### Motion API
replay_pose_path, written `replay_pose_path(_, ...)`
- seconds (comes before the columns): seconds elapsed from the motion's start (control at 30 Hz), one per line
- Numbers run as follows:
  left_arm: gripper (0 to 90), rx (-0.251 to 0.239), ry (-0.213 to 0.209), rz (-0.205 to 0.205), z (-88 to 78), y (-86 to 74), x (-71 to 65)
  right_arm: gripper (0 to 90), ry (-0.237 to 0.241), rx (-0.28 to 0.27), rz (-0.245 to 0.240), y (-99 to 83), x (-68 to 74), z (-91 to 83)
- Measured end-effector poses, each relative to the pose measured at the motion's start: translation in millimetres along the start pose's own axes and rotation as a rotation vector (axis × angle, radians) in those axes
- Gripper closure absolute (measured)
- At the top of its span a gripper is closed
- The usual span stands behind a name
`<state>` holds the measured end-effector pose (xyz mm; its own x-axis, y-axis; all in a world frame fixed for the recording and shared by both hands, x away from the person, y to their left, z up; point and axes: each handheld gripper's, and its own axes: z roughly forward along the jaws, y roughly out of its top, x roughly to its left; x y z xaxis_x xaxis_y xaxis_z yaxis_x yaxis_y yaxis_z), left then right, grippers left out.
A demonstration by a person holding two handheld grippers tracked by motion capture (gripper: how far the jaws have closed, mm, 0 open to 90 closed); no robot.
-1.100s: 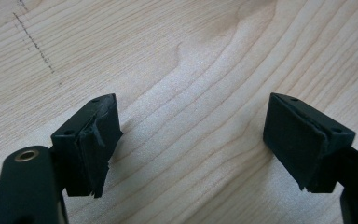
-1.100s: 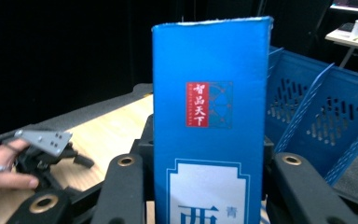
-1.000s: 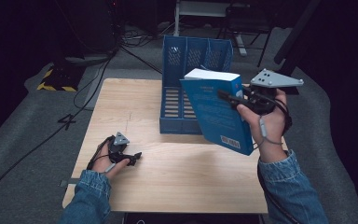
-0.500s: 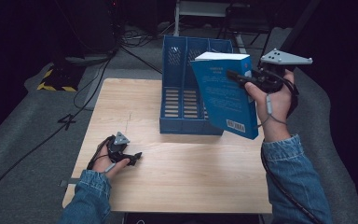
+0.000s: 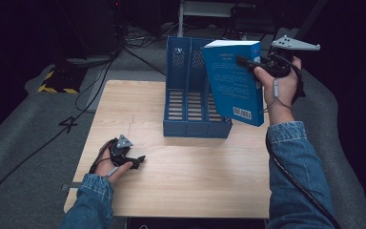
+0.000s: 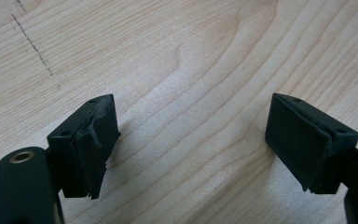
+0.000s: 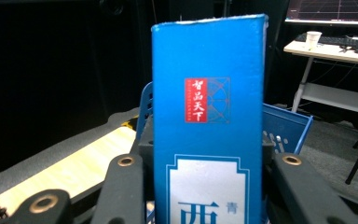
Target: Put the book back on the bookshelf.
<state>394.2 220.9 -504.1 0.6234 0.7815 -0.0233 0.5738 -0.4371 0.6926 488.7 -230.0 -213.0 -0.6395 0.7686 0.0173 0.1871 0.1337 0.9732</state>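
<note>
**A:** Blue book [image 5: 232,83] — where does it sit in the high view?

**B:** Upper right of centre in the frame, held in the air above the right end of the blue file rack [image 5: 187,90]. It overlaps the rack's right compartments in the picture; whether it touches the rack I cannot tell.

**A:** Which way does it run?

**B:** Its long axis goes from top to bottom of the frame, leaning slightly, with the lower end swung a little to the right. The white page edge is at the top, and the cover with the barcode at its lower right corner faces the camera.

**A:** What holds it?

**B:** The right gripper [image 5: 255,64], at the upper right of the frame, is clamped on the book's right edge near the top. In the right gripper view the book [image 7: 209,121] stands upright in the middle of the frame between the two black jaws, spine toward the camera, with a red label on its upper half.

**A:** And the other hand?

**B:** The left gripper [image 5: 136,161] rests on the wooden table [image 5: 195,181] at lower left, well apart from the rack. In the left gripper view its jaws stand wide apart over bare wood [image 6: 191,70], nothing between them.
</note>
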Motion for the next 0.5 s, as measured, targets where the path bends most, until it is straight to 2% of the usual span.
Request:
replay_pose_path(0.13, 17.7, 0.0, 0.0, -0.001, 0.0, 0.0, 0.0, 61.7, -0.011, 0.001, -0.004, -3.0, -7.0, 9.4)
replay_pose_path(0.3, 17.7, 0.0, 0.0, 0.0, 0.0, 0.0, 0.0, 61.7, -0.018, -0.03, 0.055, -9.6, -24.4, 13.4)
replay_pose_path(0.5, 17.7, 0.0, 0.0, 0.0, -0.1, 0.0, 0.1, 61.7, -0.046, -0.039, 0.077, -16.3, -39.8, 15.6)
